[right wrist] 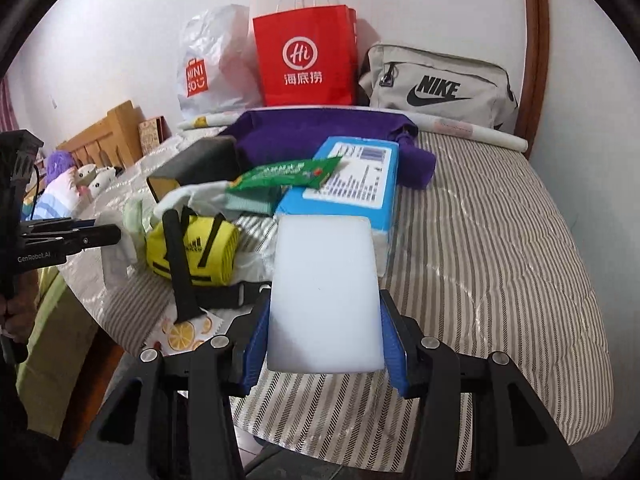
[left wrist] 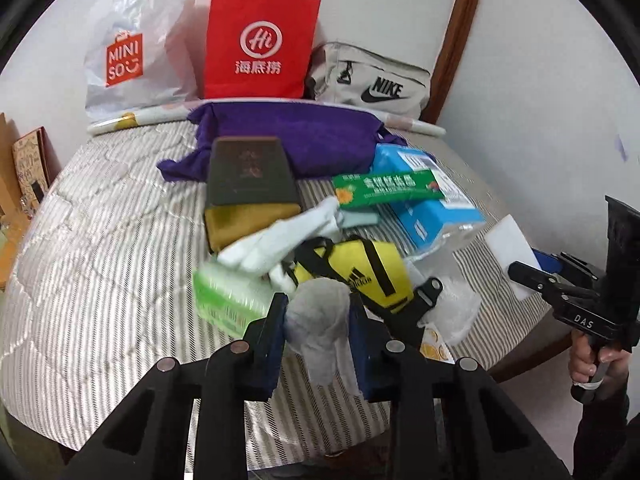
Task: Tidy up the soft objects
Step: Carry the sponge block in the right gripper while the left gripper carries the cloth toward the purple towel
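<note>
Pinched between the blue pads of the left gripper (left wrist: 318,320), low centre of the left wrist view: a crumpled, pale grey-white soft cloth wad (left wrist: 320,320), lifted off the striped grey-and-white quilted bedcover (left wrist: 100,240). Clamped by its side edges in the right gripper (right wrist: 324,344), bottom centre of the right wrist view: a smooth, white rectangular foam block (right wrist: 324,292), held flat and clear of the bed. One of each counted in the middle clutter: yellow fabric pouch with black straps (left wrist: 360,268), blue plastic-wrapped tissue pack (left wrist: 424,200), green foil sachet (left wrist: 384,190), dark box with tan base (left wrist: 248,184), purple folded cloth (left wrist: 304,136), white soft fabric piece (left wrist: 280,240), blurred green-printed clear packet (left wrist: 228,300). Three bags along the top, against the wall: white plastic shopping bag (left wrist: 132,48), red paper carrier bag (left wrist: 260,44), grey zip pouch (left wrist: 372,84). Only in the right wrist view: lemon-printed paper (right wrist: 184,332) at lower left, wooden headboard (right wrist: 108,132) and plush toys (right wrist: 92,176) at mid left, plus the left gripper side-on at the left edge. Only in the left wrist view: a hand (left wrist: 592,360) on the right gripper's handle at the right edge.
</note>
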Motion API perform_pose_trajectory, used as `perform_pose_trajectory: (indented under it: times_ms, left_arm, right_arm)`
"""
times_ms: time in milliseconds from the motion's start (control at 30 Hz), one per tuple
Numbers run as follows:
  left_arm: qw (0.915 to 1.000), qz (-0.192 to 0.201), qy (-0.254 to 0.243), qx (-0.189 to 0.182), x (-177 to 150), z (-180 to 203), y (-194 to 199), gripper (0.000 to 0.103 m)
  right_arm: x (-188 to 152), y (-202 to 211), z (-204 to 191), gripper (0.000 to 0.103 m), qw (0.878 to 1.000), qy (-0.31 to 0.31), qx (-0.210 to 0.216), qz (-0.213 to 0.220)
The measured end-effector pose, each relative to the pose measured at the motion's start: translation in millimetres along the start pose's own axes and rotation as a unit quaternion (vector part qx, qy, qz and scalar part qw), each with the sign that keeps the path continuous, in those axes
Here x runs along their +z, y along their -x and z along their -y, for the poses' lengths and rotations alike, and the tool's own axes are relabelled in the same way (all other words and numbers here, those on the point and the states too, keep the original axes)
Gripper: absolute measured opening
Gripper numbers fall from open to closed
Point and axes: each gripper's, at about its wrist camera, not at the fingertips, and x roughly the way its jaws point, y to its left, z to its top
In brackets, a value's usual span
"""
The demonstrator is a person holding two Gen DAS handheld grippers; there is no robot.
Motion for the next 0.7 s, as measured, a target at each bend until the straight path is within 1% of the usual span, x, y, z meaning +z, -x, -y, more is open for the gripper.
perform_pose_trajectory:
  times_ms: [133,300,467,533,700]
  left_arm:
    - [0.9999,0.005,0.007,0.008,8,-5,4,0.028]
    - [0.9995,0.012,0.026,0.01,19,-22,4,0.028]
    - [0.9977,0.003,0.068,0.007,16,-49,-7,0.028]
    - [0.9972,0.009,0.074,0.0,17,-54,-5,0.028]
    - [0.9972,0.014,0.074,0.003,31,-60,-3,0.028]
  right_arm:
    - [11,5,0,0.05,1.0,-0.002,0.003,0.009]
    - [27,5,-4,0.05,1.0,0.007,0.003,0.015]
    - [38,-1,-10,0.05,1.0,0.013,0.006,0.015]
    - [40,-2,-12,0.05,1.0,0.015,0.005,0.015]
    - [49,-8,-15,0.05,1.0,0.019,0.006,0.013]
